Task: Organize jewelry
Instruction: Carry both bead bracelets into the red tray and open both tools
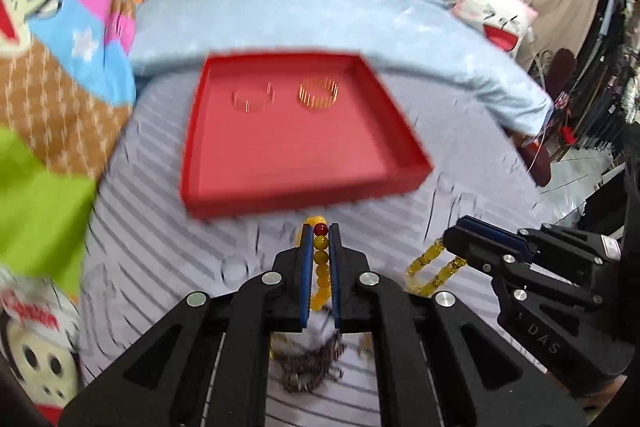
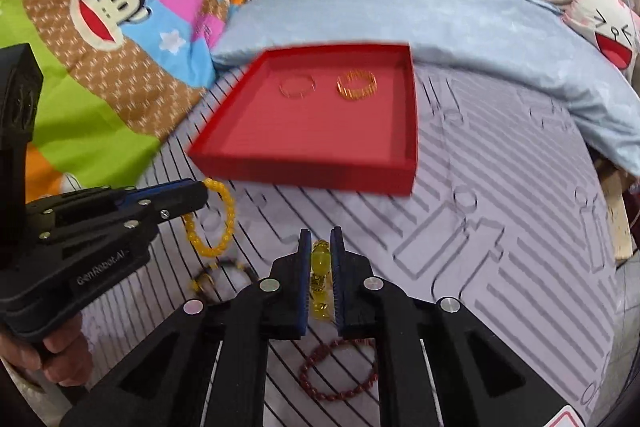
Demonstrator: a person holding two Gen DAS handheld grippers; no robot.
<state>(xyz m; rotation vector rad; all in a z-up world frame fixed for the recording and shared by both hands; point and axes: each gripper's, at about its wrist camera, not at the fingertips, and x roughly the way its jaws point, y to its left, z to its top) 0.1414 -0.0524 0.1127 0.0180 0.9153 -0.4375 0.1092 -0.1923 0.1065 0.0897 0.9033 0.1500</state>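
Observation:
A red tray lies on the striped bedsheet and holds a clear bracelet and a gold bracelet. My left gripper is shut on a yellow bead bracelet just in front of the tray. My right gripper is shut on a clear yellow bracelet, to the right of the left one.
A dark red bead bracelet and a dark brown one lie on the sheet below the grippers. A light blue pillow lies behind the tray. A cartoon blanket is piled at the left.

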